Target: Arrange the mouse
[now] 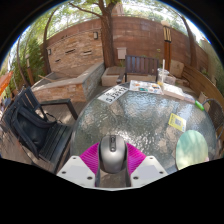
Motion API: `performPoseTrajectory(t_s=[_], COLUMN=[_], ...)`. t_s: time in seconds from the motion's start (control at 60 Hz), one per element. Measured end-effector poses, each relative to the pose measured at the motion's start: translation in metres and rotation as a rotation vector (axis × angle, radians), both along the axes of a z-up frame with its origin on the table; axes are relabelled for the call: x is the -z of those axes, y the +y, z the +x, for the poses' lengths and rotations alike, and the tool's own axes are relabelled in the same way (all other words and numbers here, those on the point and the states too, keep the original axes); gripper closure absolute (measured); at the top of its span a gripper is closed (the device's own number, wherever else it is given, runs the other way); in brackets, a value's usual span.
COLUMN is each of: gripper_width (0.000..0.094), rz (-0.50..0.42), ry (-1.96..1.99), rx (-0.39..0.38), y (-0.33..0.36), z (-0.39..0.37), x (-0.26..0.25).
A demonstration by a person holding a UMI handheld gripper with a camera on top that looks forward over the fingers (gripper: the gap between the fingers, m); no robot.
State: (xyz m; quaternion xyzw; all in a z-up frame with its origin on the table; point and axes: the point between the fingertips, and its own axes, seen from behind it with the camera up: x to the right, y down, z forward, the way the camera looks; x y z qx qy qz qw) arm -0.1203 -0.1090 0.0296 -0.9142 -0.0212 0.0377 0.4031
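A grey computer mouse [112, 154] with a dark scroll wheel sits between my two fingers, its sides against the magenta pads [91, 157]. My gripper [112, 160] is shut on the mouse and holds it just above the near edge of a round glass-topped table [130, 115]. The mouse's back end is hidden behind the gripper body.
A black chair [35, 125] with a cable stands to the left of the table. Papers and small boxes [145, 87] lie at the far side. A pale green mat [191, 149] and a small card [177, 122] lie to the right. A brick wall and trees stand beyond.
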Motion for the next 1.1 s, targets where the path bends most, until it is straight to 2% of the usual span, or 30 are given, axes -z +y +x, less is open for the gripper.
performPoseTrajectory(t_s=[0.133,0.2,0.267,0.35,0.45,0.467,0.55,0.683,0.733,0.75,0.8,0.85,0.917,1.1], gripper_width=[0.0591,0.0592,0.059,0.0591,0.0591,0.0591,0.0586,0.0443,0.0365,0.0308,0.006,0.0114,0.0062,0.0079], rz=[0.201,0.275,0.3,0.271,0.139,0.12,0.019,-0.075,-0.064,-0.064,-0.054,-0.036,-0.017,0.046], ry=[0.032,0.032,0.023,-0.016,-0.068,-0.074,-0.095,-0.102,-0.092,-0.092,-0.095,-0.099,-0.099,-0.104], rx=[-0.05,-0.03,0.016,0.078,0.129,0.132,0.126,0.077,0.083,0.084,0.072,0.073,0.08,0.128], y=[0.013,0.017,0.017,0.016,0.005,-0.004,-0.011,-0.03,-0.032,-0.033,-0.037,-0.039,-0.048,-0.099], z=[0.016,0.05,0.104,0.182,0.259,0.273,0.301,0.318,0.321,0.322,0.322,0.321,0.318,0.305], x=[-0.11,-0.154,-0.169,-0.146,-0.079,-0.055,-0.005,0.047,0.043,0.041,0.03,0.013,-0.011,-0.076])
